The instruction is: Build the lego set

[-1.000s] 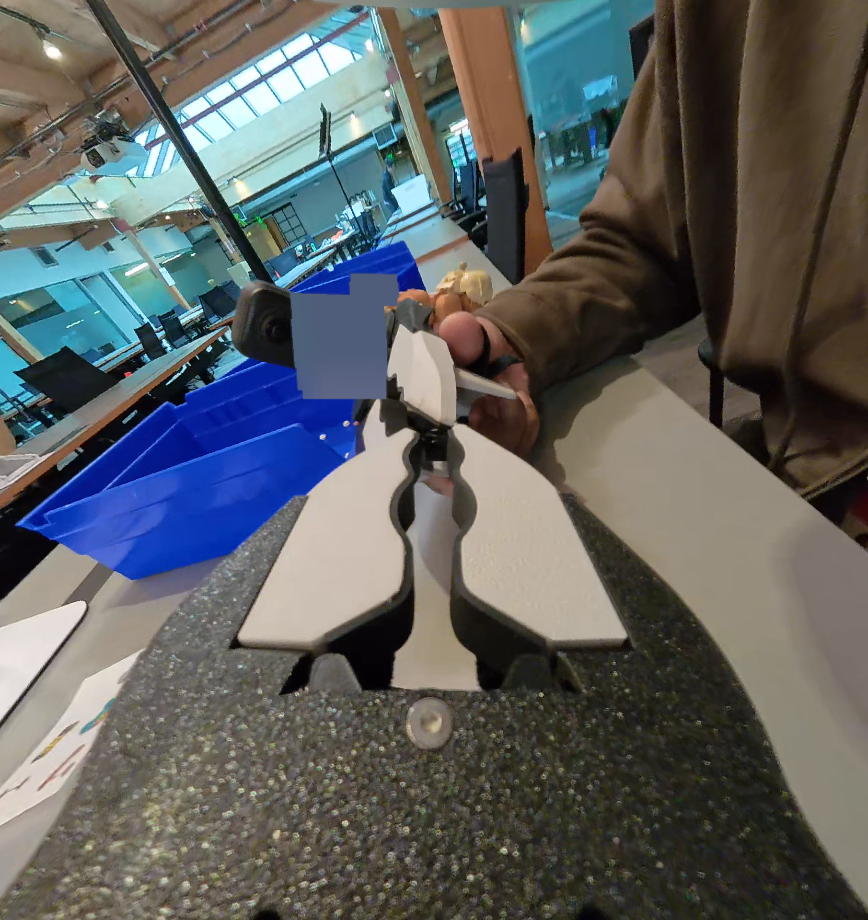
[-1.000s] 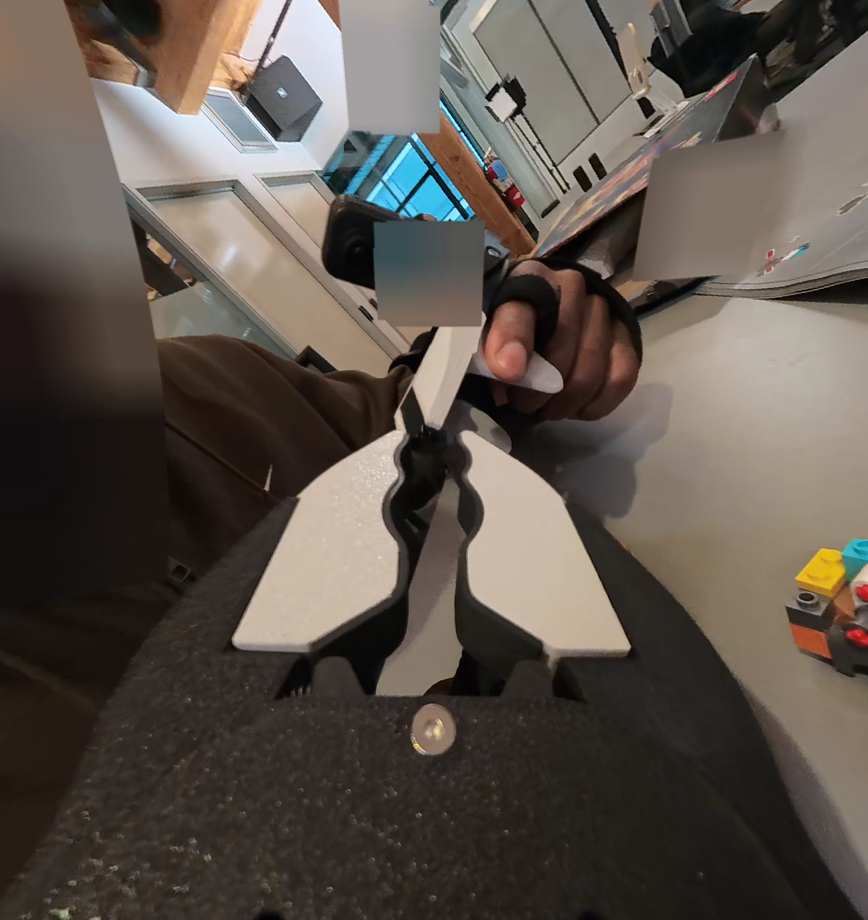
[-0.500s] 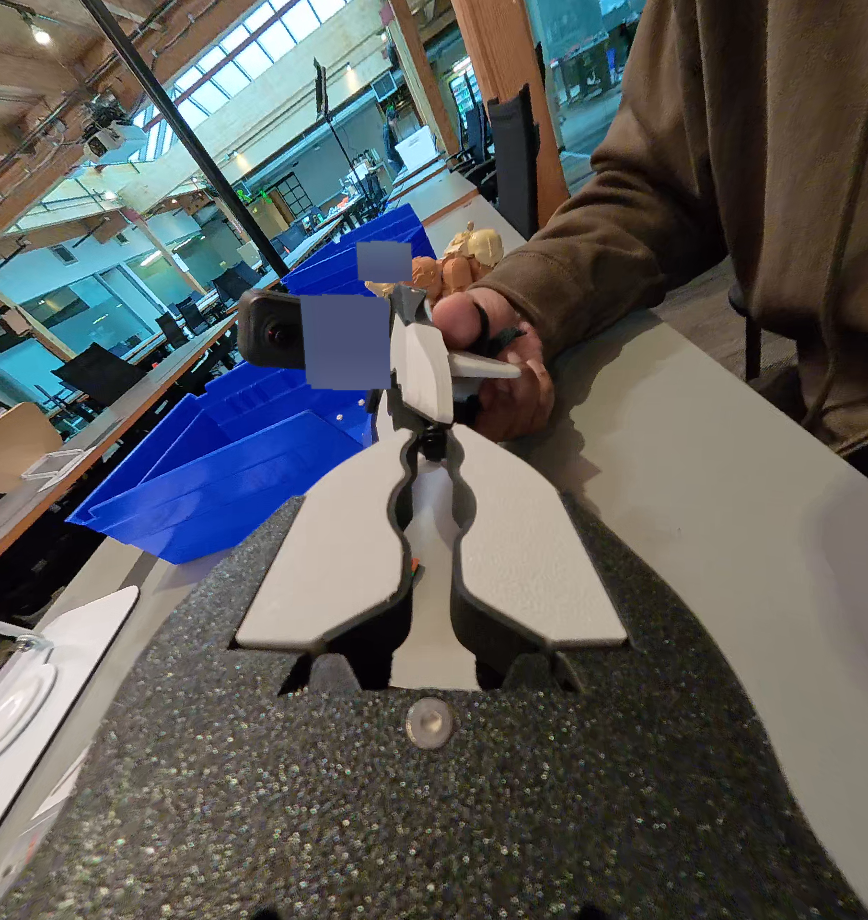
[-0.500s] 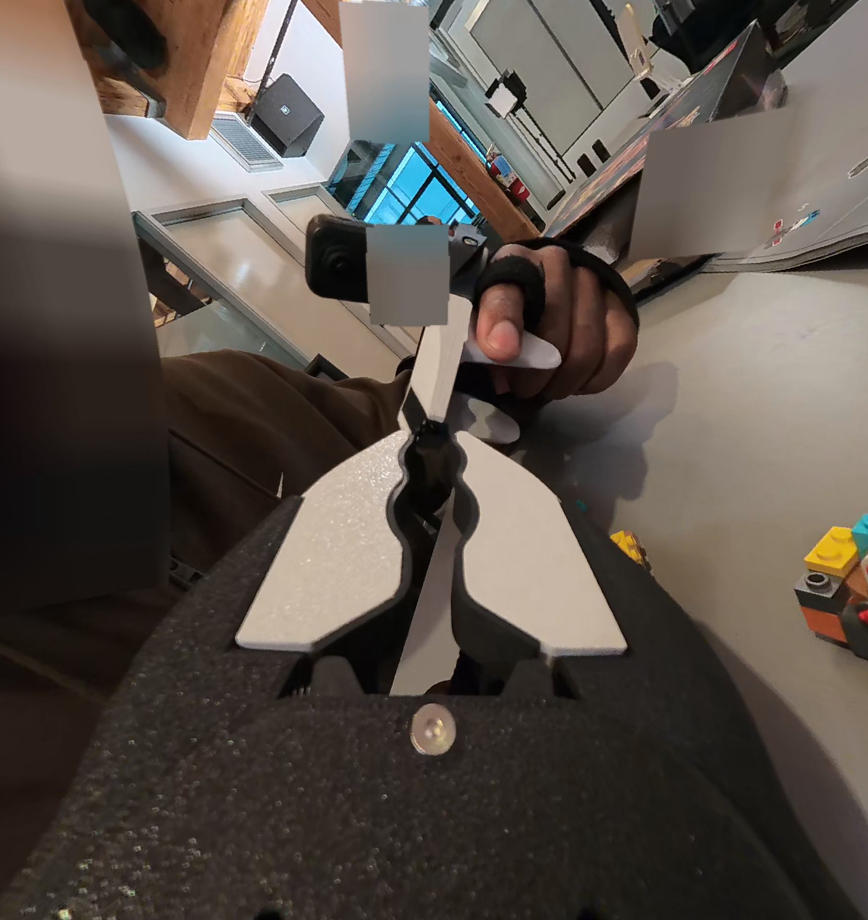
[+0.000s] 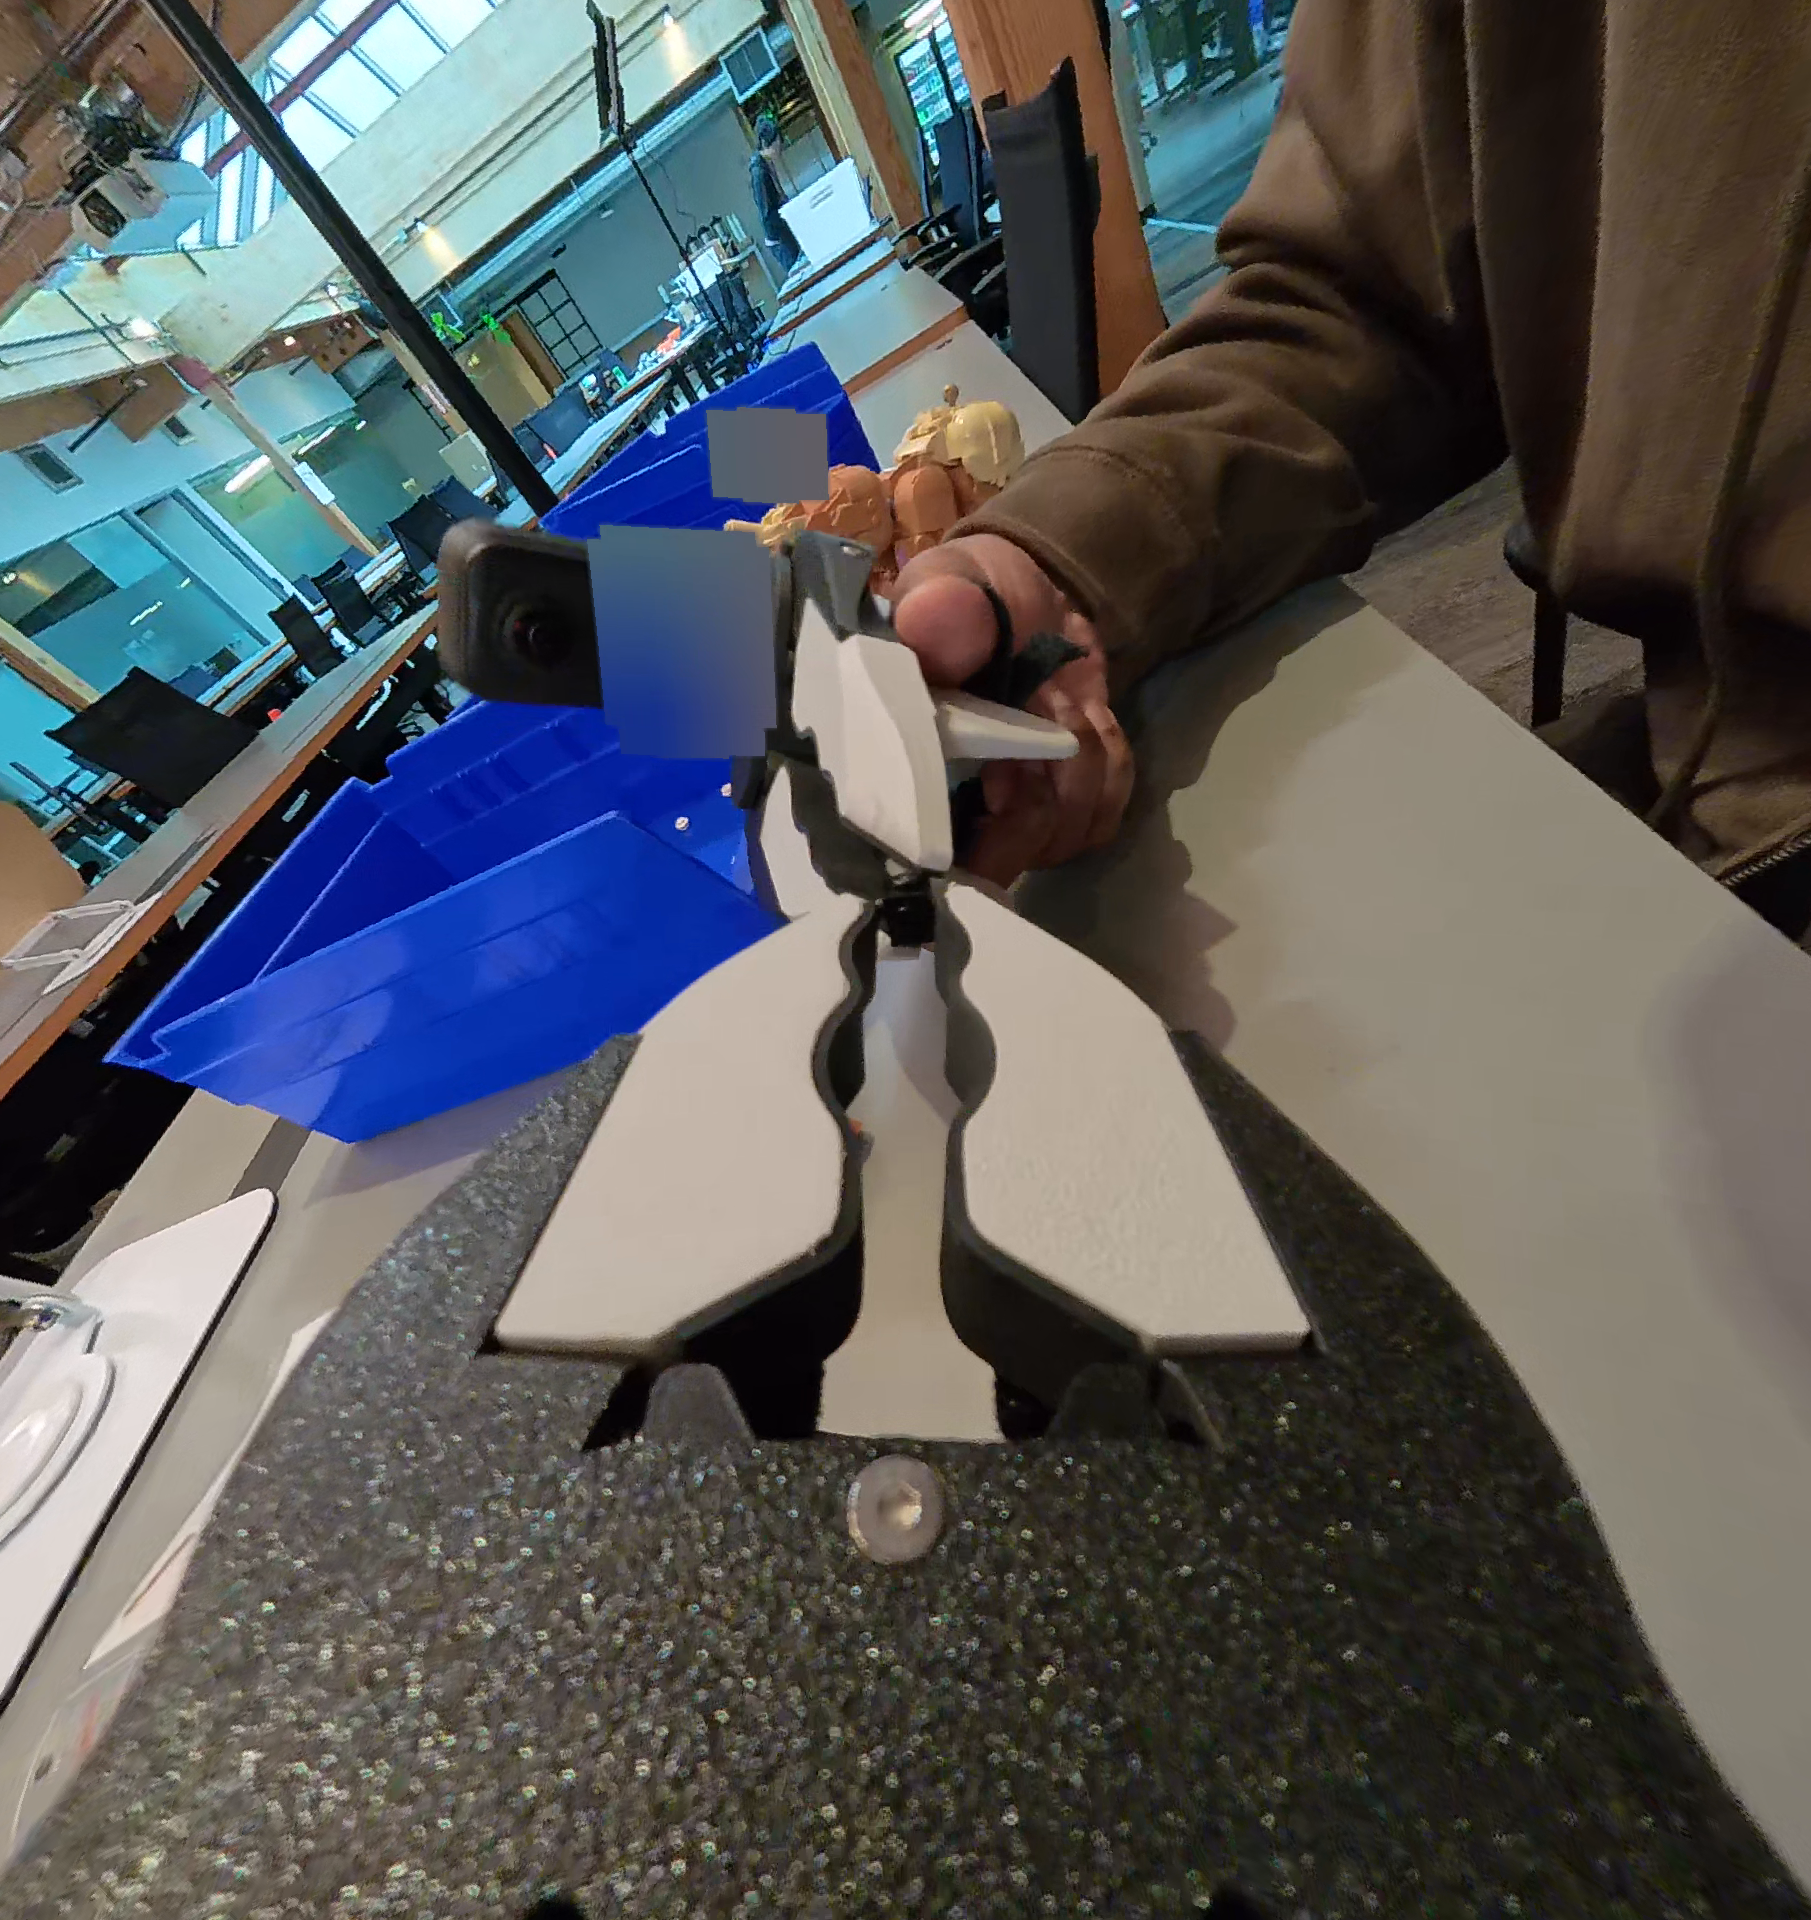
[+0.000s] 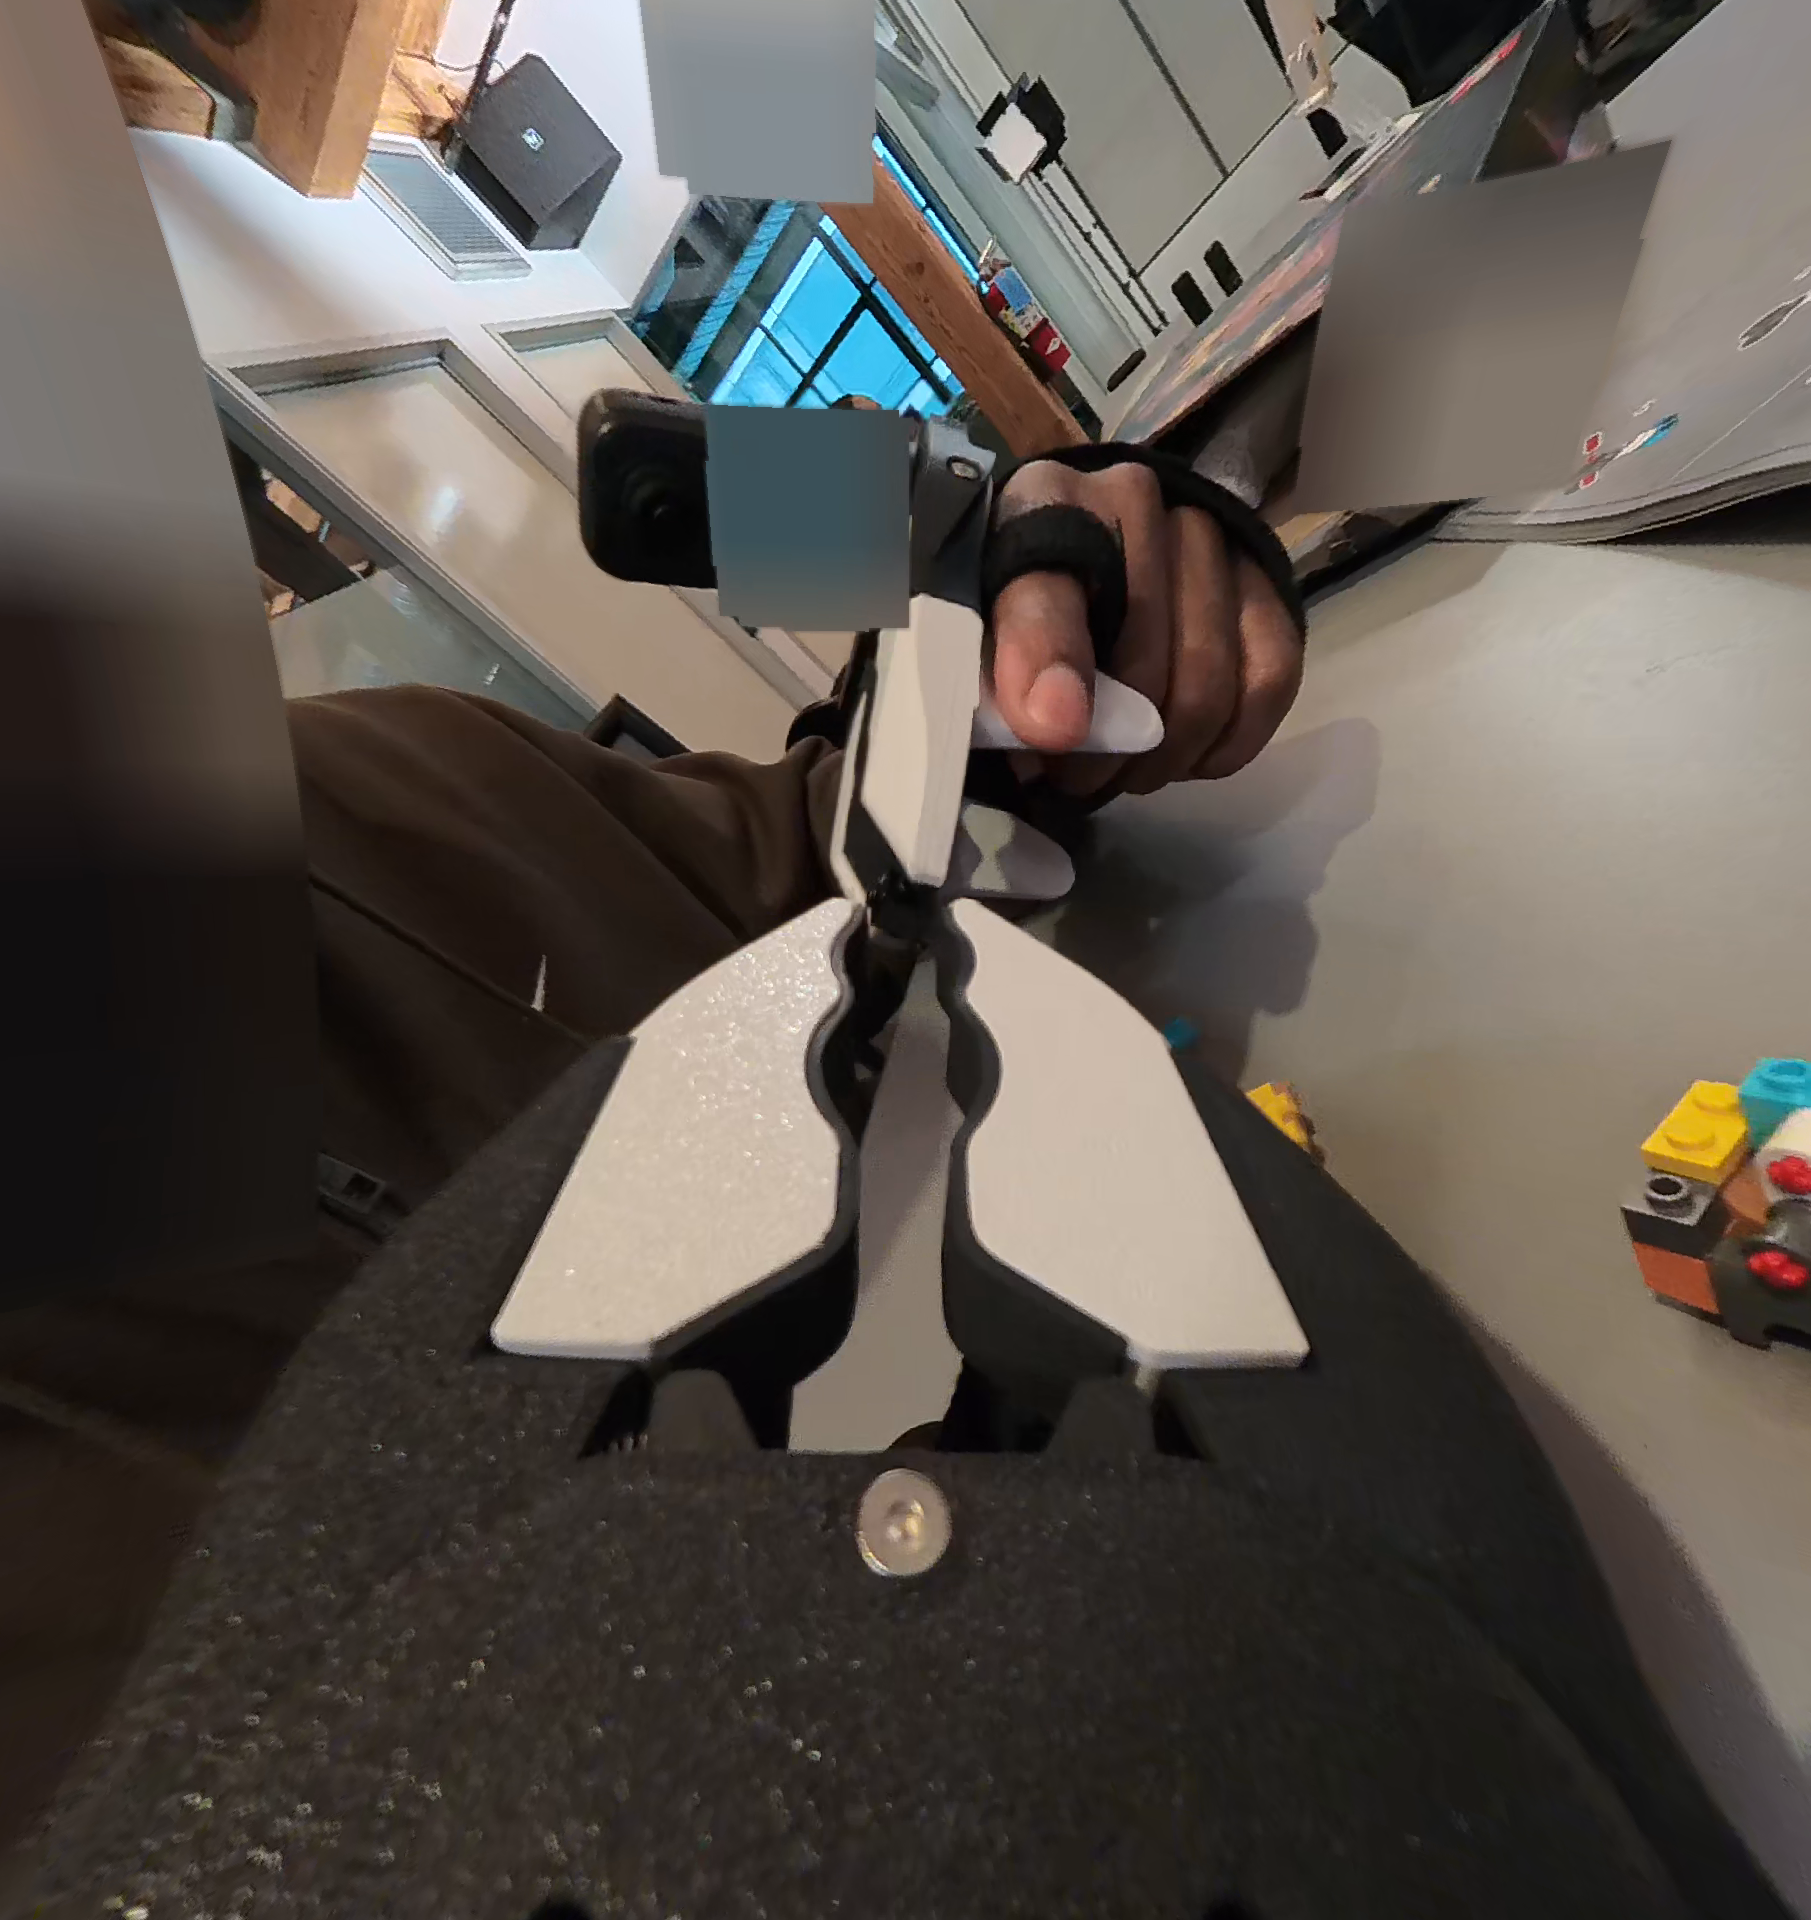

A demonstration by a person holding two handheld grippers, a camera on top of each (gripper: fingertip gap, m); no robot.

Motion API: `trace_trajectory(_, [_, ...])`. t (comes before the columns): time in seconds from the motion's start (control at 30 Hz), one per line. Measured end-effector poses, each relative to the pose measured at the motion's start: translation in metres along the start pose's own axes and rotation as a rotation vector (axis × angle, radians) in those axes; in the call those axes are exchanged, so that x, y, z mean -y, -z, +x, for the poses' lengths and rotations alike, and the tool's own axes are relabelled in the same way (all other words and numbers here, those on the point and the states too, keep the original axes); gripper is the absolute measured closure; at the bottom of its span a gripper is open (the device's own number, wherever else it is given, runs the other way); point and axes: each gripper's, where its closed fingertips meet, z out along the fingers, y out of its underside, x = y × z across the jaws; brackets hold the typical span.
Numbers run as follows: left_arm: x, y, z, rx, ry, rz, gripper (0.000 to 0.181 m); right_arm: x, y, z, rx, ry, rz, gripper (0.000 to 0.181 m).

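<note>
Jaws of left gripper (image 5: 903, 914) & right gripper (image 6: 896, 920) both pinched narrow on one small black lego piece (image 5: 901, 923), tips meeting; looks shared, hard to tell. Part-built lego model (image 6: 1753, 1195) sits right of right jaws on table (image 6: 1503, 831).

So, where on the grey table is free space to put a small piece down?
Free: the bare grey table between the left tool and the brown sleeve, and the stretch between the booklet and the lego build. Crowded: near the blue bins, and where both tools meet on a small dark piece.
</note>
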Motion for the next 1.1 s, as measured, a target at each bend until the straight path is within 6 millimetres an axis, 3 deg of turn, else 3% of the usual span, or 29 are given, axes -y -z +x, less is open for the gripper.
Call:
trace_trajectory(0.2, [-0.014,0.011,-0.010,-0.007,0.087,-0.044,0.171,-0.010,0.011,0.036,-0.330,0.318,-0.165,0.163])
trace_trajectory(0.43, [-0.046,0.014,0.000,-0.086,0.137,-0.189,0.171,-0.055,0.018,0.081,-0.625,0.700,-0.597,0.158])
trace_trajectory(0.67, [-0.063,0.011,0.012,-0.150,0.168,-0.271,0.171,-0.052,0.013,0.085,-0.622,0.711,-0.602,0.152])
trace_trajectory(0.83, [-0.067,0.011,0.011,-0.149,0.192,-0.283,0.171,-0.061,0.006,0.087,-0.587,0.694,-0.672,0.153])
trace_trajectory(0.93, [-0.067,0.012,0.009,-0.141,0.204,-0.278,0.171,-0.063,0.001,0.086,-0.573,0.671,-0.683,0.171])
trace_trajectory(1.1, [-0.063,0.013,0.000,-0.099,0.239,-0.239,0.171,-0.047,0.001,0.084,-0.605,0.666,-0.560,0.171])
